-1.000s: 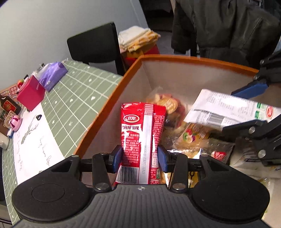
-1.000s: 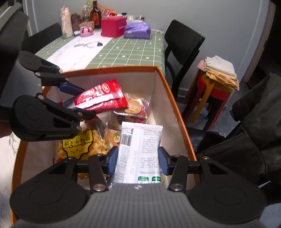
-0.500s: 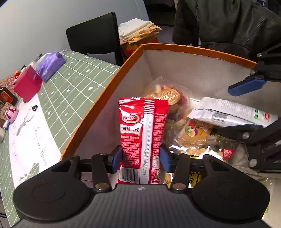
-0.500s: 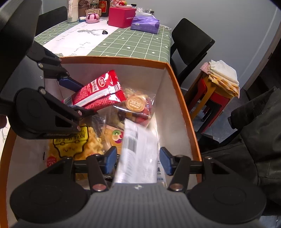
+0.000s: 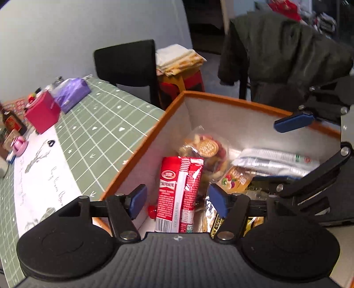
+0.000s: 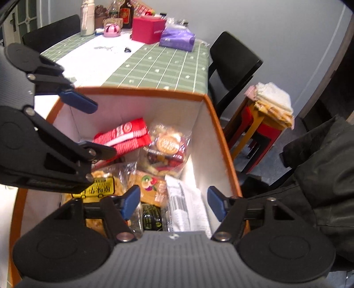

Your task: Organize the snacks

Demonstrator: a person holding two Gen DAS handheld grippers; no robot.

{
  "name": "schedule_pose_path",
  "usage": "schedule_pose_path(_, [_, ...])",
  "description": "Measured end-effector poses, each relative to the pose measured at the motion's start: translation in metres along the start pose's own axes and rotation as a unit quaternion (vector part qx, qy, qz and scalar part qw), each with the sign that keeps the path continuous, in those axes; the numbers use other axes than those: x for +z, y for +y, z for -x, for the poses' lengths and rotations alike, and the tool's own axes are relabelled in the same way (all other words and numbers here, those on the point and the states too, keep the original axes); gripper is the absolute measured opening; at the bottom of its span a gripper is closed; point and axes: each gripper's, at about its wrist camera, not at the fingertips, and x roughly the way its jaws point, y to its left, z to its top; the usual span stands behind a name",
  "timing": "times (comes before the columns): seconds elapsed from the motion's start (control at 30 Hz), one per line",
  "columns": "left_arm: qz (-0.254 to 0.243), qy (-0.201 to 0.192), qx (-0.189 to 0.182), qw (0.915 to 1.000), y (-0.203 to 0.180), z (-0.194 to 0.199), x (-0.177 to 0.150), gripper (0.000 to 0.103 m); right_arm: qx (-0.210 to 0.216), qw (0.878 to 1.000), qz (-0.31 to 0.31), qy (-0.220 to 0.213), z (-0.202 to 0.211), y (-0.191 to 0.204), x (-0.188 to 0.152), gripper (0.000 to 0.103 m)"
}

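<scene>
Now | red packet [image 5: 179,190] lengthwise between opening jaws, untouched | white packet [image 6: 188,206] likewise

Green checked table [image 6: 154,66] with white runner [image 6: 97,57], red box [image 6: 147,30], purple pack [image 6: 177,39], bottles [image 6: 87,17].

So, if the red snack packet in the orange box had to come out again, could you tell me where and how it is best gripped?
Grip the red snack packet at its upper sealed end, coming down from above with the pads on its two flat faces. It leans near the orange box wall, top end up and clear, while its lower end sits among other packets. I would hedge: the film is thin and may slip.
</scene>
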Motion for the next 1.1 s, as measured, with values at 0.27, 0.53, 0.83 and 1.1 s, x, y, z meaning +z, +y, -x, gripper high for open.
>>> schedule_pose_path(0.27, [0.072,-0.029,0.041,0.9961,0.011,0.045,-0.003,0.089,-0.035,0.995,-0.075,-0.051,0.047,-0.004,-0.002,0.100])
schedule_pose_path(0.53, [0.122,-0.092,0.056,0.9867,0.008,0.092,-0.025,0.099,-0.056,0.972,-0.196,-0.118,0.104,-0.006,-0.031,0.100])
schedule_pose_path(0.83, [0.178,-0.089,0.063,0.9780,-0.012,0.106,-0.067,0.099,-0.105,0.959,-0.211,-0.157,0.147,0.022,-0.072,0.100])
schedule_pose_path(1.1, [0.199,-0.072,0.050,0.9761,-0.029,0.100,-0.107,0.099,-0.094,0.960,-0.227,-0.135,0.145,0.045,-0.107,0.100])
